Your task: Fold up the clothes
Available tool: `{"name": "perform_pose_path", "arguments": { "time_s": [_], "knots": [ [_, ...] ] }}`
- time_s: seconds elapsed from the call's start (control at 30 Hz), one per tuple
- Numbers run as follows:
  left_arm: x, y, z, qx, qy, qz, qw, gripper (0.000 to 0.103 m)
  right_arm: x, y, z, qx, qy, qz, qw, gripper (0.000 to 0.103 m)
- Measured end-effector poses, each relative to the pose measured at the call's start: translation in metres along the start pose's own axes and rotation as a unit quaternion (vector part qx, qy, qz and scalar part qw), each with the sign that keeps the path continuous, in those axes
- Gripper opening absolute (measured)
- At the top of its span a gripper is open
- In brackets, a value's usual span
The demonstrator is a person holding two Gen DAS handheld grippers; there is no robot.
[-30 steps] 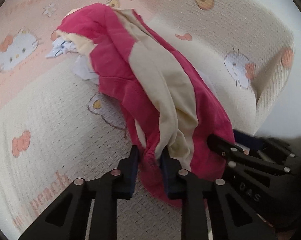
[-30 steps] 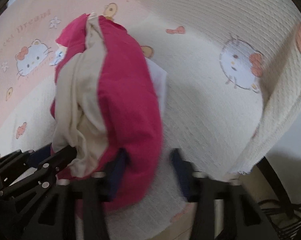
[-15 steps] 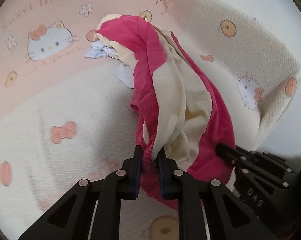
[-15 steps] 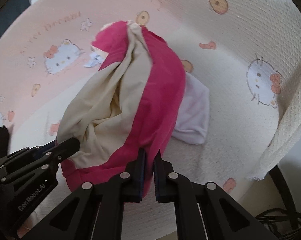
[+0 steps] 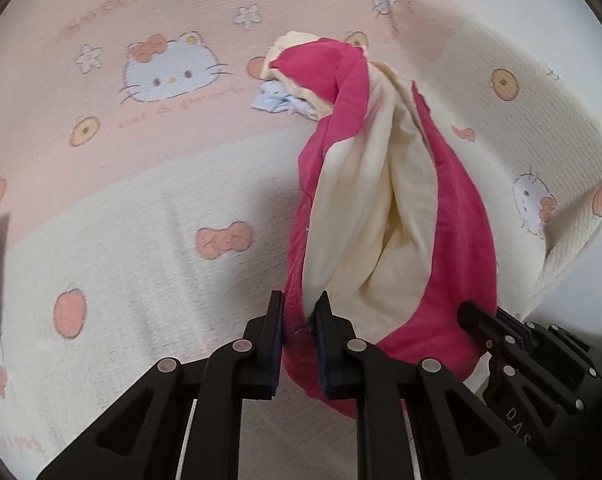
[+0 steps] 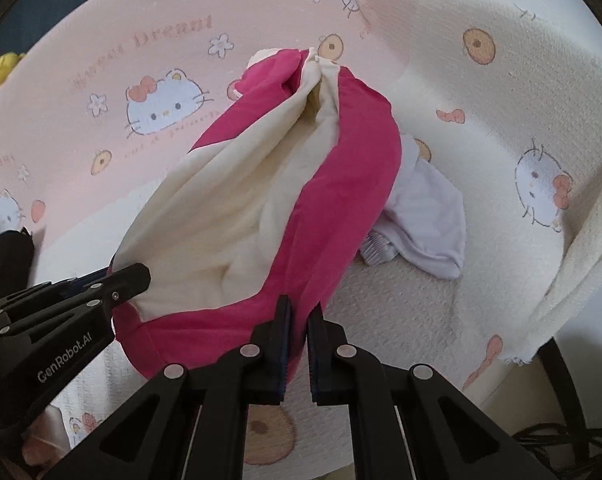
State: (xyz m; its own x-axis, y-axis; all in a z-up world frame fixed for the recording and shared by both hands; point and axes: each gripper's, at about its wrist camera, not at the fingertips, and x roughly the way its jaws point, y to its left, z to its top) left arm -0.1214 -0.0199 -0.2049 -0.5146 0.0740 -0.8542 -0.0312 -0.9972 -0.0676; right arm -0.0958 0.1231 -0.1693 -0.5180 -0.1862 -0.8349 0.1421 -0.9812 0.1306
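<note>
1. Far left is just the blanket [image 5: 113, 264], a cream and pink cartoon-cat print spread out as the work surface. Nothing lying on that side, so there's room to lay something flat.

2. Left gripper [image 5: 299, 312] is clamped on the near edge of the pink and cream garment [image 5: 381, 216], pinching the pink hem right where the cream lining meets it. My guess is that's so one corner of the edge stays under control.

3. The garment itself hangs lifted between the 2 grippers, near end up in the air, far end trailing down onto the blanket by a small pale blue patterned cloth [image 5: 279, 100]. It's bunched and turned partly inside out, not folded.

4. Right gripper [image 6: 299, 316] is pinched closed on the pink hem further along the same edge. 2 grips apart on 1 edge probably means pulling it straight.

5. Right of that, a white garment [image 6: 425, 212] sits crumpled on the blanket, partly tucked under the pink one.
</note>
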Motion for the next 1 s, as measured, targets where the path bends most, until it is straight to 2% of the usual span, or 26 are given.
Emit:
{"name": "perform_pose_path", "arguments": {
  "time_s": [0.13, 0.3, 0.57, 0.8, 1.0],
  "knots": [
    [-0.006, 0.001, -0.008, 0.021, -0.004, 0.027, 0.9994, 0.012, -0.002, 0.017, -0.003, -0.001, 0.007, -0.001, 1.0, 0.005],
    [-0.007, 0.017, -0.014, -0.005, 0.007, 0.021, 0.9997, 0.012, -0.002, 0.046, -0.01, -0.019, 0.015, -0.029, 0.999, 0.005],
    [-0.005, 0.055, -0.022, -0.06, 0.028, -0.002, 0.9978, 0.012, 0.01, 0.071, -0.014, -0.041, 0.037, -0.014, 0.998, 0.005],
    [0.003, 0.062, -0.033, -0.049, 0.053, 0.022, 0.9971, 0.012, 0.021, 0.083, -0.021, -0.066, 0.056, -0.002, 0.996, 0.005],
    [0.009, 0.067, -0.046, -0.063, 0.07, 0.002, 0.9956, 0.013, 0.028, 0.078, -0.03, -0.069, 0.057, -0.002, 0.996, 0.005]
  ]
}}
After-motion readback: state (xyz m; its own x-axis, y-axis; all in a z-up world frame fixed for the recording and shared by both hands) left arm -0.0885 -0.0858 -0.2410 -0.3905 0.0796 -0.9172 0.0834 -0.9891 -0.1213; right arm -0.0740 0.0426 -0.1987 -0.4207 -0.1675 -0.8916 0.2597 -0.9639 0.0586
